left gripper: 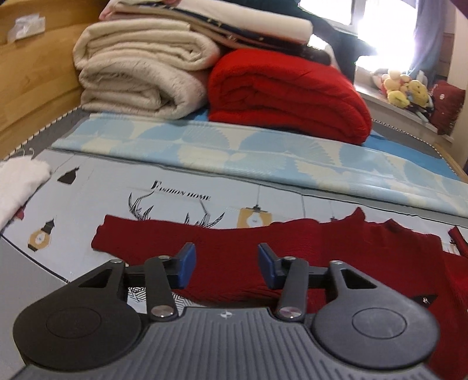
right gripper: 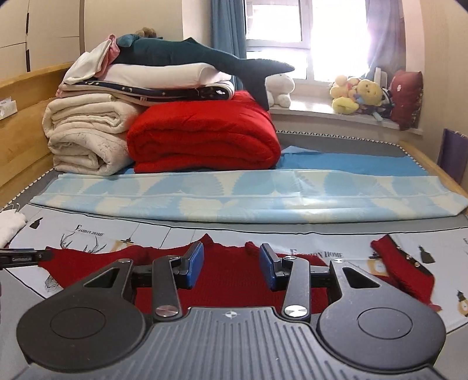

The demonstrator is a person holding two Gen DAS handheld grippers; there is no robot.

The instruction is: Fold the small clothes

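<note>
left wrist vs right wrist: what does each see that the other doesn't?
Left wrist only: the left gripper up close, pads apart over the red sweater, nothing pinched; a black label on the knit.

Right wrist only: the right gripper, pads apart over the sweater's collar; the shark plush lying whole on the stack, a white plush, the wardrobe, and the sweater's far sleeve laid out.

Both: sweater flat on the printed sheet, red blanket, cream blankets, blue patterned cloth, yellow toys, the window.
</note>
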